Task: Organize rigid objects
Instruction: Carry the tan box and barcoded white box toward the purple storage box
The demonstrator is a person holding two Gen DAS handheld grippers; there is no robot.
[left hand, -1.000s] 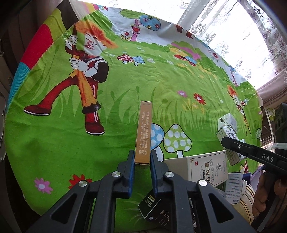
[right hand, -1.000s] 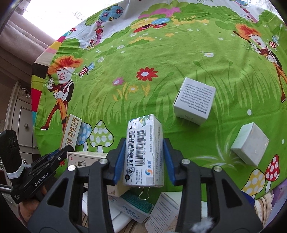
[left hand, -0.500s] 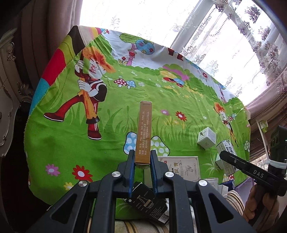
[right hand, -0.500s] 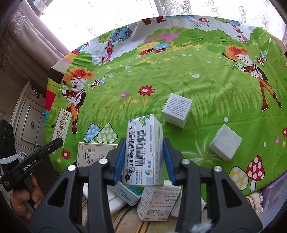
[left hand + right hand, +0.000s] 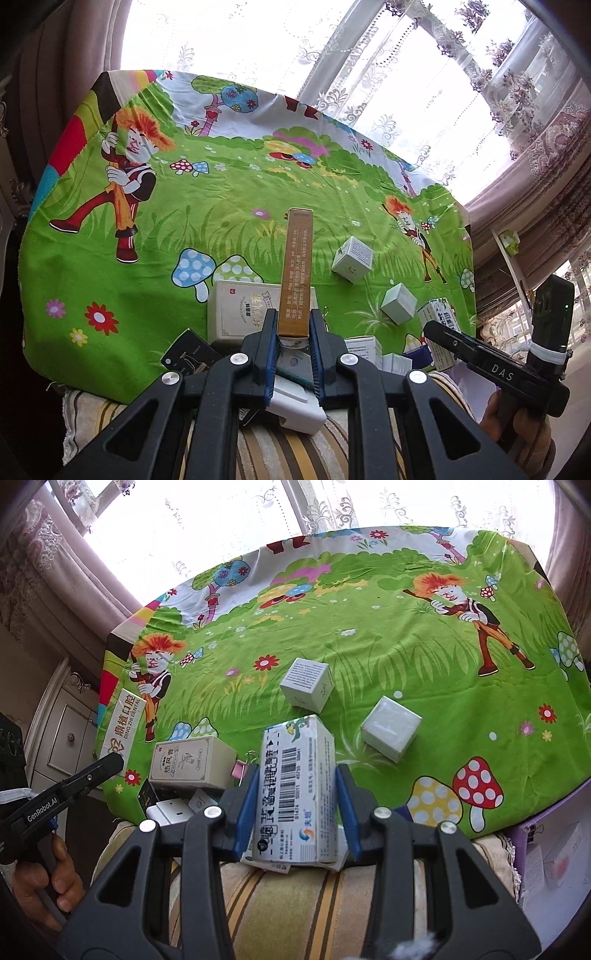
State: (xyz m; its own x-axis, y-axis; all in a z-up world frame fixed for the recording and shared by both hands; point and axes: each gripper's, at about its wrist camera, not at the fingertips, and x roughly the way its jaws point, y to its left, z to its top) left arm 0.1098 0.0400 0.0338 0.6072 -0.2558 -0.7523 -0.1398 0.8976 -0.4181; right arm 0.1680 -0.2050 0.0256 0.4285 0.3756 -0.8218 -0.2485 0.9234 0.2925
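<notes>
My left gripper (image 5: pixel 292 334) is shut on a long thin tan box (image 5: pixel 296 273), held up above the near edge of the green cartoon cloth (image 5: pixel 221 206). The same box (image 5: pixel 123 725) shows white-faced in the right wrist view, above the left gripper (image 5: pixel 110 762). My right gripper (image 5: pixel 293 794) is shut on a white medicine box with a barcode (image 5: pixel 293 794), also lifted; it shows in the left wrist view (image 5: pixel 439 321). Two white cube boxes (image 5: pixel 307 688) (image 5: pixel 390 726) lie on the cloth ahead.
A flat cream box (image 5: pixel 192 762) lies at the cloth's near edge, with a pink binder clip (image 5: pixel 240 768), a black card (image 5: pixel 188 356) and several small boxes piled on a striped cushion (image 5: pixel 295 897). A cabinet (image 5: pixel 62 734) stands left; a purple box (image 5: pixel 550 856) is at right.
Both grippers have pulled back and up from the cloth with their boxes still held. More of the table, the window and the striped cushion has come into view.
</notes>
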